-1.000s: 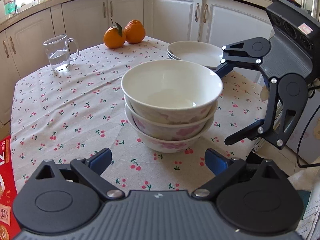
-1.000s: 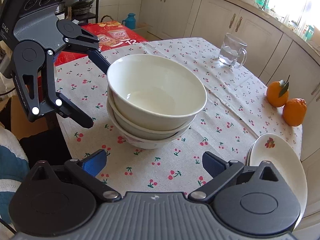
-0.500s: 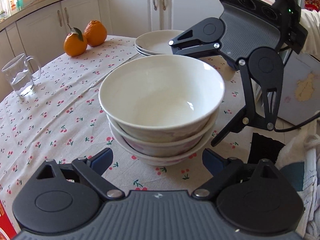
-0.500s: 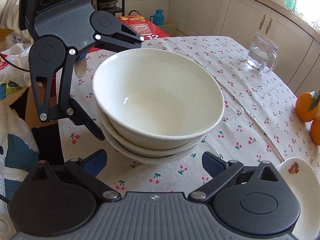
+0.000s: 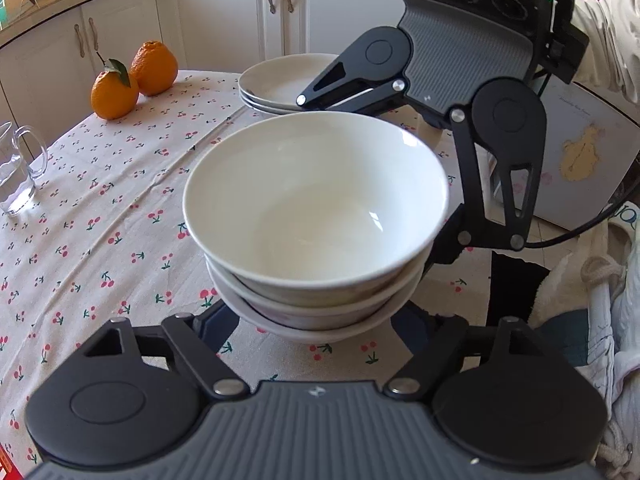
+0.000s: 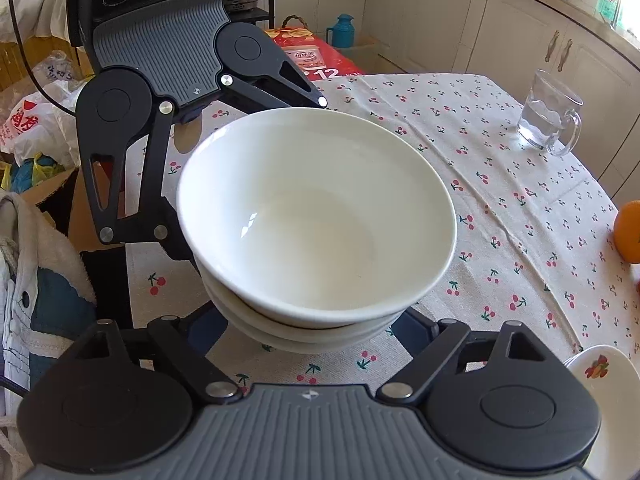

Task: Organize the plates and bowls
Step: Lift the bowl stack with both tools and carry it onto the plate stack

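- On the desk (image 5: 100,200), under a cherry-print cloth, a stack of bowls (image 5: 316,216) is sitting near the edge where the person is standing, three deep, the top one plain white and empty.
- The left gripper (image 5: 316,324) is reaching in from the stack's 6 o'clock in its own view, its blue fingers (image 5: 216,326) straddling the lowest bowl; the jaws are closing, and I cannot tell whether the pads are touching yet, since the bowls are hiding the tips.
- The right gripper (image 6: 308,328) is doing the same from the opposite side, jaws closing around the bottom of the stack, with contact hidden likewise.
- Each gripper is showing in the other's view: the right one at 2 o'clock of the bowls, the left one at 10 o'clock.
- A pile of plates (image 5: 288,84) is lying at 12 o'clock beyond the bowls in the left view, well apart from them.
- Two oranges (image 5: 134,72) are resting together at 10 o'clock.
- A glass mug (image 6: 550,114) of water is standing at 2 o'clock in the right view.
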`<state>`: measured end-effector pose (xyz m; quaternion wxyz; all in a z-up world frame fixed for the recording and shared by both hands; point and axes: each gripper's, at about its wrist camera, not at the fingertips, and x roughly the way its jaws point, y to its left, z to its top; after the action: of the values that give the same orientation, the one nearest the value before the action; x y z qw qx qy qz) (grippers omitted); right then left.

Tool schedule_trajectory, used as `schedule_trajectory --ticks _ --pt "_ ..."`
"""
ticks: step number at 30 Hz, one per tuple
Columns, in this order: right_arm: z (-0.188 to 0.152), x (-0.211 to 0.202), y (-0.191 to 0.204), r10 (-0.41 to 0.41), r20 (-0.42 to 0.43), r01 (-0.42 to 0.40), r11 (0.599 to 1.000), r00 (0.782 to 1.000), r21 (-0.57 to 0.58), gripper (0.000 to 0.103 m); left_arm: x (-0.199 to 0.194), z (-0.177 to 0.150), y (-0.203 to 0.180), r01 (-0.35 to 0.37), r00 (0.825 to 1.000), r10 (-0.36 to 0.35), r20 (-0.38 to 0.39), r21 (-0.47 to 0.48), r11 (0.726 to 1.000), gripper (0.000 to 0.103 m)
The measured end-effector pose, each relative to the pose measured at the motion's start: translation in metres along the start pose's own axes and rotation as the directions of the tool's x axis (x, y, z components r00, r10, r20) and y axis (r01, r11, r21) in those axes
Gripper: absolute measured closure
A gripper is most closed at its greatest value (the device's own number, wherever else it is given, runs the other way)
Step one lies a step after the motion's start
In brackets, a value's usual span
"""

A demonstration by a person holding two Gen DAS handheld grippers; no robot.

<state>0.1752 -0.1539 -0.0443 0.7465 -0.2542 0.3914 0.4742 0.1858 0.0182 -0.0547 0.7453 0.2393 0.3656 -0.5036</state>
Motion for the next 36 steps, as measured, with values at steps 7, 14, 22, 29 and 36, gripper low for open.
schedule_trajectory --ticks 7,14,22,29,36 --pt "0.003 -0.001 0.000 0.011 -0.009 -0.011 1.000 1.000 -0.001 0.015 0.001 0.003 0.005 0.020 1.000 -0.020 -0.012 0.015 1.000 0.022" --pt "0.004 -0.002 -0.005 0.028 -0.010 -0.027 0.999 1.000 0.021 0.015 0.002 0.005 0.008 0.031 0.999 -0.030 -0.024 0.018 0.999 0.022" --pt "0.003 -0.002 -0.006 0.035 -0.009 -0.035 0.999 0.999 0.037 0.015 0.003 0.005 0.009 0.033 0.999 -0.032 -0.026 0.015 0.999 0.022" --pt "0.005 -0.002 -0.007 0.039 -0.012 -0.039 0.998 0.999 0.046 0.016 0.002 0.007 0.009 0.035 0.999 -0.035 -0.027 0.008 0.999 0.022" --pt "0.003 -0.012 -0.011 0.036 -0.004 -0.036 0.998 0.999 0.048 0.016 0.000 0.021 0.002 0.021 1.000 -0.021 -0.016 0.013 1.000 0.022"
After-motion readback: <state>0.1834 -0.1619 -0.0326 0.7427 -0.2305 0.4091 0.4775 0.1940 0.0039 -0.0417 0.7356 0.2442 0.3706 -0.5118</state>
